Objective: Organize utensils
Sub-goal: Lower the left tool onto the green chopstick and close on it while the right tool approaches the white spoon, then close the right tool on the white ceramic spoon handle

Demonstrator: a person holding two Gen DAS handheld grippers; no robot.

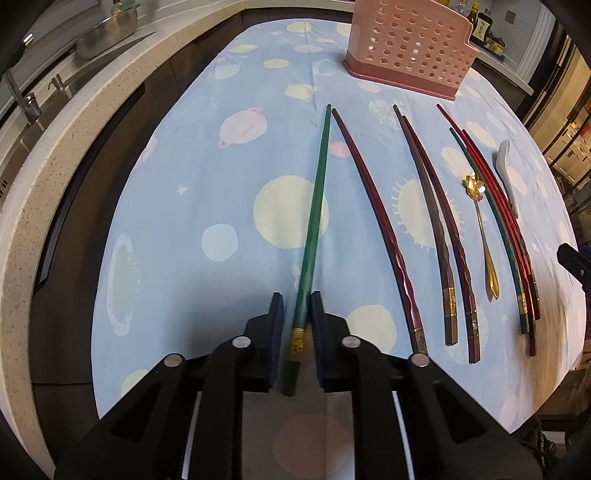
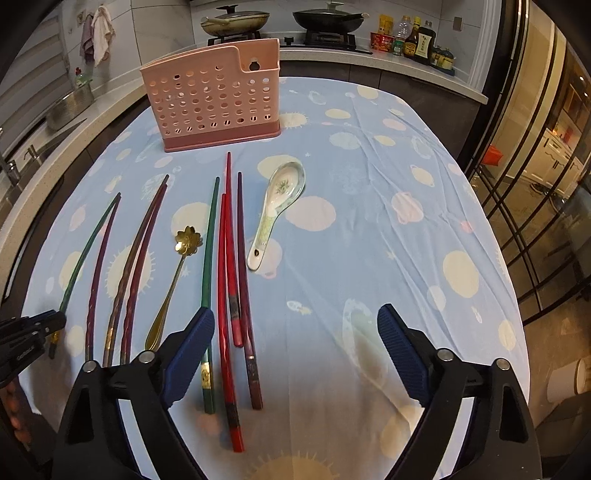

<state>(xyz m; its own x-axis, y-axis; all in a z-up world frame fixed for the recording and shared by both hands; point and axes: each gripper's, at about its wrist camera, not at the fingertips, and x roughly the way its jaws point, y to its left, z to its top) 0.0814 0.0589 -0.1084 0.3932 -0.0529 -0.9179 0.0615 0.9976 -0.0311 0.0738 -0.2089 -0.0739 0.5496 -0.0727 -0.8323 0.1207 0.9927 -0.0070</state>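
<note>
My left gripper (image 1: 297,304) is shut on the thick end of a green chopstick (image 1: 314,218), whose tip points away toward the pink perforated utensil holder (image 1: 410,48). Several more chopsticks (image 1: 373,206) in dark red, brown and green lie in a row to its right, with a gold flower spoon (image 1: 480,221) among them. My right gripper (image 2: 295,328) is open and empty over the blue cloth, right of several chopsticks (image 2: 231,266). A white ceramic spoon (image 2: 277,210) lies beyond it. The holder (image 2: 214,99) stands at the far side. The left gripper (image 2: 33,332) shows at the left edge.
The table carries a blue cloth with planet prints (image 2: 369,221). A stone counter with a sink (image 1: 44,122) runs along the left. A stove with pans (image 2: 325,18) and sauce bottles (image 2: 417,40) stands behind the table. Glass doors (image 2: 546,184) are on the right.
</note>
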